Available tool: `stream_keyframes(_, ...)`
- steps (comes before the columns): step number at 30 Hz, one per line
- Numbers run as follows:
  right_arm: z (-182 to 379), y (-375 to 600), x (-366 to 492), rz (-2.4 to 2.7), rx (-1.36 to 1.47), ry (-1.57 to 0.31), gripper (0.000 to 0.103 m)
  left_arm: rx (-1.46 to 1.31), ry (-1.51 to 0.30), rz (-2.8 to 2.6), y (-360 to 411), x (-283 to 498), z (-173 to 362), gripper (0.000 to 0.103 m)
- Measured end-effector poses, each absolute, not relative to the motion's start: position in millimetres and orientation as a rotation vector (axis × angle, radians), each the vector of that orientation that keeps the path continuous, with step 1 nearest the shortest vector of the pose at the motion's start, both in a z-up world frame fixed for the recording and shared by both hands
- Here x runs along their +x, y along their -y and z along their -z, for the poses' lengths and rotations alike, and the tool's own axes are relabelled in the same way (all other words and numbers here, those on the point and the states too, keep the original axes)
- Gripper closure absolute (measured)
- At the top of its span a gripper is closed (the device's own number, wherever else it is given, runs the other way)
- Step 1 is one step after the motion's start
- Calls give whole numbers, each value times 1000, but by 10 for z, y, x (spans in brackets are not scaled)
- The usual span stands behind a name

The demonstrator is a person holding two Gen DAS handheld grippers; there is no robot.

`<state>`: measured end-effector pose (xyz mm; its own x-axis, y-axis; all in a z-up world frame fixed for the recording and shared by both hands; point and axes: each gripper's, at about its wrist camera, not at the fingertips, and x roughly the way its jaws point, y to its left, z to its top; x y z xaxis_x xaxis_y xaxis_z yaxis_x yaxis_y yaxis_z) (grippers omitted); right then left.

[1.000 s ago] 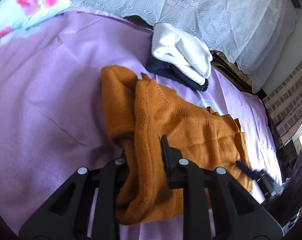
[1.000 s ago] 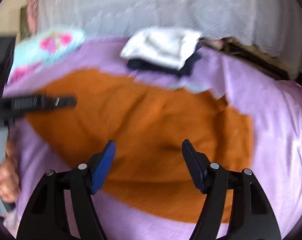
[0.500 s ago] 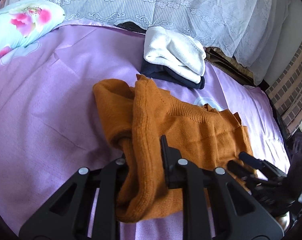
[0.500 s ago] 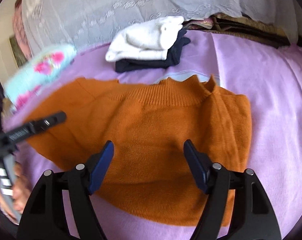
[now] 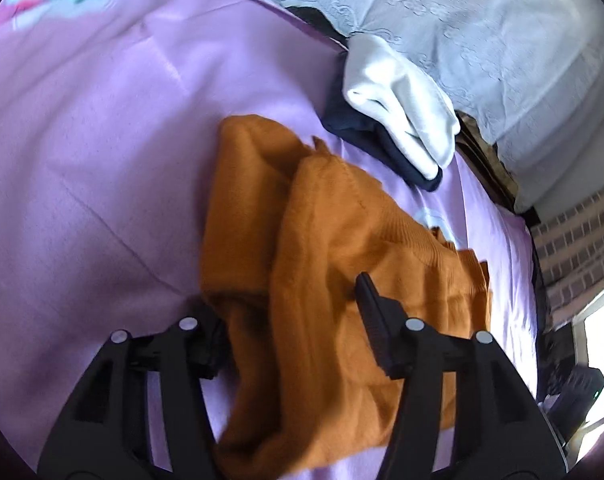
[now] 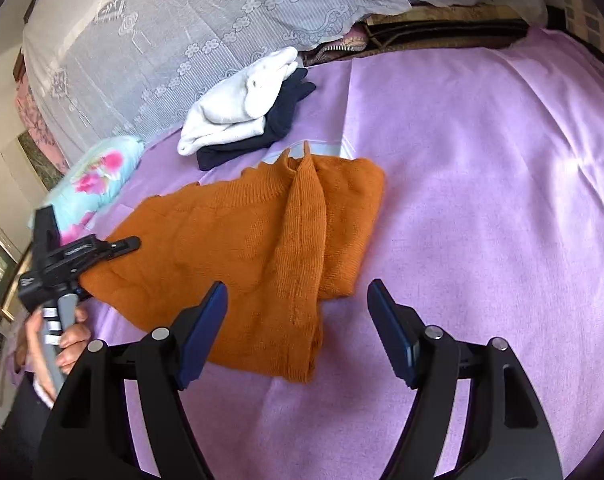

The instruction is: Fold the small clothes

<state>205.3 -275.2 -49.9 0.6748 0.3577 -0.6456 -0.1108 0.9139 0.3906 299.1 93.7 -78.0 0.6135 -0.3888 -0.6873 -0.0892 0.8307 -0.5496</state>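
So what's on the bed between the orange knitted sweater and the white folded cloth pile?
Only bare purple bedsheet separates the orange knitted sweater from the white folded cloth pile, in the right wrist view.

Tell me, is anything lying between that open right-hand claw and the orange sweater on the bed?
Nothing visible does. The right gripper hangs open just above the near edge of the orange sweater, with only bare purple sheet around it. The folded white and navy stack lies beyond the sweater, out of the way.

The left gripper [image 5: 289, 320] has parted its jaws, letting go of the orange sweater [image 5: 342, 264].
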Motion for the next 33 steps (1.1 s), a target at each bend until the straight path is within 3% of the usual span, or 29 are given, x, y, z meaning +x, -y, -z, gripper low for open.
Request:
stream_keyframes(1, 481, 2774, 2047, -279, 352, -783, 30, -592, -900, 183, -955, 3005, 774, 60)
stream_keyframes(2, 460, 2787, 2047, -287, 361, -775, 30, -592, -894, 190, -959, 3016, 758, 76)
stream_keyframes(6, 429, 2798, 2023, -282, 359, -757, 30, -513, -860, 192, -816, 2992, 570, 89)
stream_keyframes(12, 784, 2656, 2314, -219, 266, -891, 36, -270, -795, 208, -198, 2978, 46, 89)
stream_keyframes(18, 475, 3298, 2162, -167, 505, -765, 37, -22, -710, 346, 866, 2708, -356, 89)
stream_keyframes(25, 586, 3862, 2054, -141, 762, -726, 37, 102, -808, 410, 1829, 2537, 389, 89)
stream_keyframes(28, 591, 3817, 2063, -165, 771, -735, 37, 64, -798, 404, 1775, 2511, 445, 85)
stream_keyframes(29, 570, 3787, 2063, -170, 759, -733, 37, 51, -796, 416, 1753, 2504, 410, 77)
stream_keyframes(31, 524, 3723, 2066, -194, 747, -730, 37, 11, -789, 444, 1690, 2469, 338, 47)
stream_keyframes(32, 507, 3687, 2066, -215, 748, -728, 37, 1, -777, 445, 1681, 2431, 319, 24)
stream_keyframes(33, 497, 3653, 2080, -232, 753, -727, 37, -1, -742, 442, 1680, 2350, 275, 19)
